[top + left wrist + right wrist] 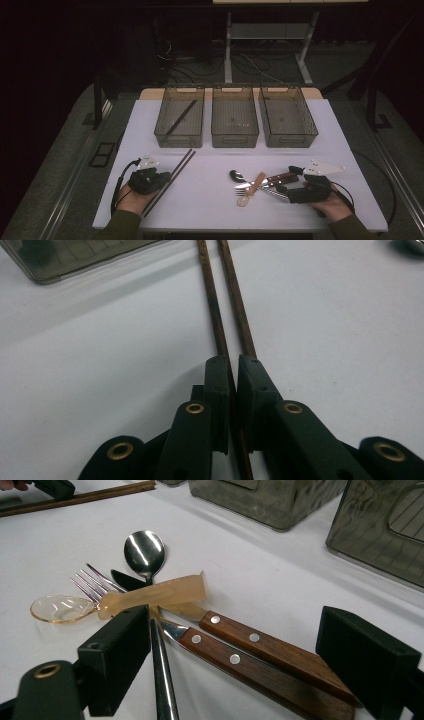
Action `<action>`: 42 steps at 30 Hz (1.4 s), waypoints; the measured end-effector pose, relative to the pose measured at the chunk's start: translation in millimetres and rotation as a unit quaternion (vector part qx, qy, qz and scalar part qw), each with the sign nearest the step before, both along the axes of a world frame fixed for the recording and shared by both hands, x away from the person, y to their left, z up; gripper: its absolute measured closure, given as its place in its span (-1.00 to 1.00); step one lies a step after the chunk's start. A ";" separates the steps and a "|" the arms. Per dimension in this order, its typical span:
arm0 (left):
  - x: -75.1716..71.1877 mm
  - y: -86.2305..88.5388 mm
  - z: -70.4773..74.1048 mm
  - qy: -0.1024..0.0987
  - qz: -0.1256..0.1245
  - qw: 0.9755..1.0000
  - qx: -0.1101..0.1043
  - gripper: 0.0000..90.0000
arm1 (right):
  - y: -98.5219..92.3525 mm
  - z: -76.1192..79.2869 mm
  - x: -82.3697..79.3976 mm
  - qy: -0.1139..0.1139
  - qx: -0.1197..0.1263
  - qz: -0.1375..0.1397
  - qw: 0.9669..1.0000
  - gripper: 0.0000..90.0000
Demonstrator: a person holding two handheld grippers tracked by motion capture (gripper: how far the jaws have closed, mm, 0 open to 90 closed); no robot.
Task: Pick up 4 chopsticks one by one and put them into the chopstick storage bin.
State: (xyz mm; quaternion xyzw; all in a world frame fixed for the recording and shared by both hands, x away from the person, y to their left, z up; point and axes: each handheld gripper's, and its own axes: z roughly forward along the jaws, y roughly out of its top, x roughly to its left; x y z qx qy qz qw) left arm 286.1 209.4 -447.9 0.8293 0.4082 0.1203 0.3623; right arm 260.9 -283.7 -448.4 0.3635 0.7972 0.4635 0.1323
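Chopsticks up next, we reckon

Left gripper (233, 371) is clamped on one chopstick (220, 340) just below the left bin (179, 116); right gripper (260, 645) gapes wide (lift level).

Three bins (235, 125), far table edge (145, 107)

The room around is dark; the white bench (215, 200) is lit from overhead, with soft shadows and slightly blurred close-ups.
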 end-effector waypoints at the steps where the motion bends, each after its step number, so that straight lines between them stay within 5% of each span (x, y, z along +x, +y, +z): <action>1: 0.1 0.2 0.0 0.001 0.000 1.000 -0.001 0.86 | -0.1 0.1 0.0 0.000 0.000 0.000 1.000 -0.69; 12: -1.7 -4.3 2.9 -0.008 0.025 0.999 0.027 0.91 | -0.4 0.2 0.1 -0.001 0.000 0.001 1.000 -0.69; 17: -1.1 0.3 0.0 -0.003 0.027 1.000 0.003 0.89 | -0.7 0.0 0.3 0.001 0.001 0.000 1.000 -0.69; 28: -1.3 -0.3 0.2 -0.001 0.034 0.999 0.003 0.91 | 0.4 0.3 -0.1 0.001 -0.001 0.001 1.000 -0.69; 42: 0.4 9.8 8.8 0.003 0.027 0.999 -0.024 0.91 | -0.6 0.0 0.3 0.001 0.001 0.000 1.000 -0.69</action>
